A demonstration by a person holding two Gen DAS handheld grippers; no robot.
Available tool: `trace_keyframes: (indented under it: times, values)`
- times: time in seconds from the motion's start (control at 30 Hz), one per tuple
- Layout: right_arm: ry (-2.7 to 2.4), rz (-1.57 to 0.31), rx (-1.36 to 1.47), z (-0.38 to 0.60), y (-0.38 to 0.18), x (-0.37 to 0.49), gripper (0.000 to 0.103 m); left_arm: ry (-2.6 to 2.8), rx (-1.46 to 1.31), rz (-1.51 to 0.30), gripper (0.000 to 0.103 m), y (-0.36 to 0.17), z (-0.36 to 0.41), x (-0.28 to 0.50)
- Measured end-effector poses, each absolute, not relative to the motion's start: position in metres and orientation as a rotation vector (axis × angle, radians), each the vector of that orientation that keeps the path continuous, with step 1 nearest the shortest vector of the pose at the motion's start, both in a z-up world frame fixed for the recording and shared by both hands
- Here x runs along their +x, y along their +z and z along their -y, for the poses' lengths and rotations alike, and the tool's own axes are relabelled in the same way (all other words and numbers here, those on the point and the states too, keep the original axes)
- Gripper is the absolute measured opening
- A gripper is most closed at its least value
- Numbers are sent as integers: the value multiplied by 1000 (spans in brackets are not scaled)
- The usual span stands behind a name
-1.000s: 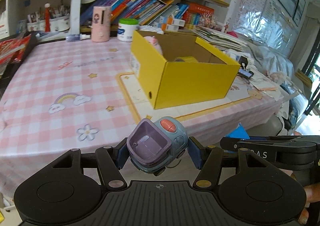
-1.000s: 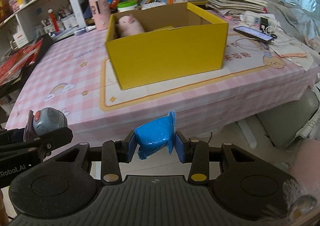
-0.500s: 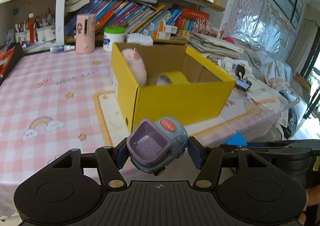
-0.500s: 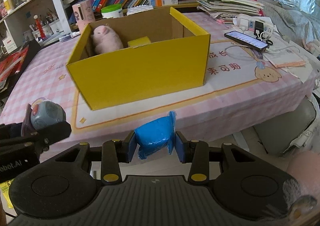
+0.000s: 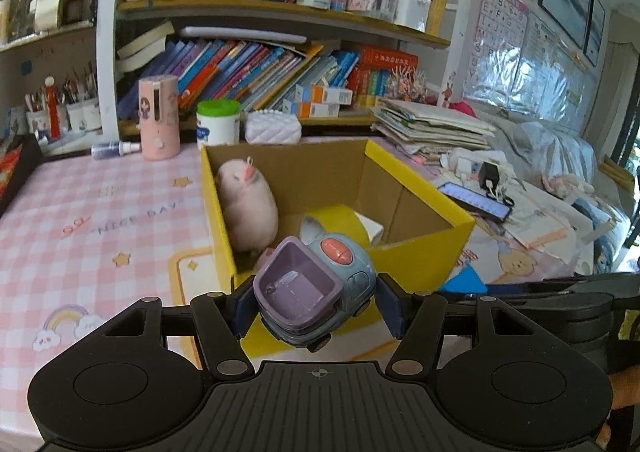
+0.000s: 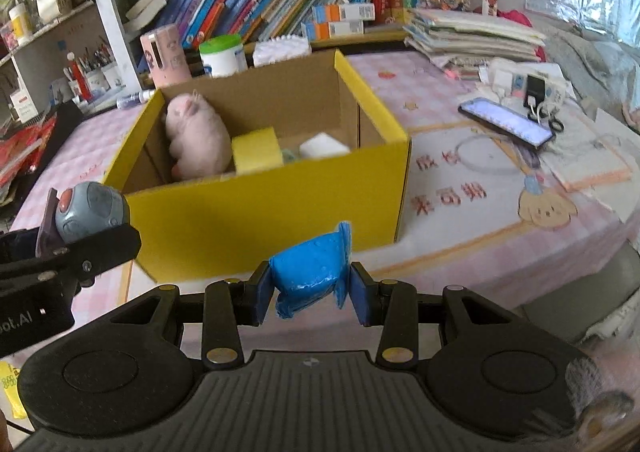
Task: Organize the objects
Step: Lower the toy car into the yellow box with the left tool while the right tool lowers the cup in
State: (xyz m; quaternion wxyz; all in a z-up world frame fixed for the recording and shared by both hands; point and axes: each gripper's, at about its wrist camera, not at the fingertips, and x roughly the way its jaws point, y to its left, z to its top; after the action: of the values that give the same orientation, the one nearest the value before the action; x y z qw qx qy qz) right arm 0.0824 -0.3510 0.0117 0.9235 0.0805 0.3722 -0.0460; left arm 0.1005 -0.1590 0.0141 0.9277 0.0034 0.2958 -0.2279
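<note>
step: carrying two items toward the yellow cardboard box (image 6: pixel 256 204), neither dropped in yet.
left gripper (image 5: pixel 316 302): clamped on a grey-blue toy car (image 5: pixel 316 292), just short of the box's near wall.
right gripper (image 6: pixel 310 288): pinching a blue packet (image 6: pixel 310 272), near side of the box.
box contents: pink plush (image 6: pixel 196 140), yellow tape roll (image 6: pixel 256 150), white block (image 6: pixel 322 146).
next: likely lift over the near wall, then release into free space at right.
</note>
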Motion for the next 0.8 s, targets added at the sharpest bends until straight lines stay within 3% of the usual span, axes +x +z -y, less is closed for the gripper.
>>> trace_keyframes:
  times: [0.53, 0.8]
  values:
    - [36, -626, 74, 378, 39, 140, 37, -380, 33, -576, 60, 23, 197, 149]
    - [90, -654, 31, 387, 37, 177, 37, -315, 64, -644, 60, 9, 211, 177]
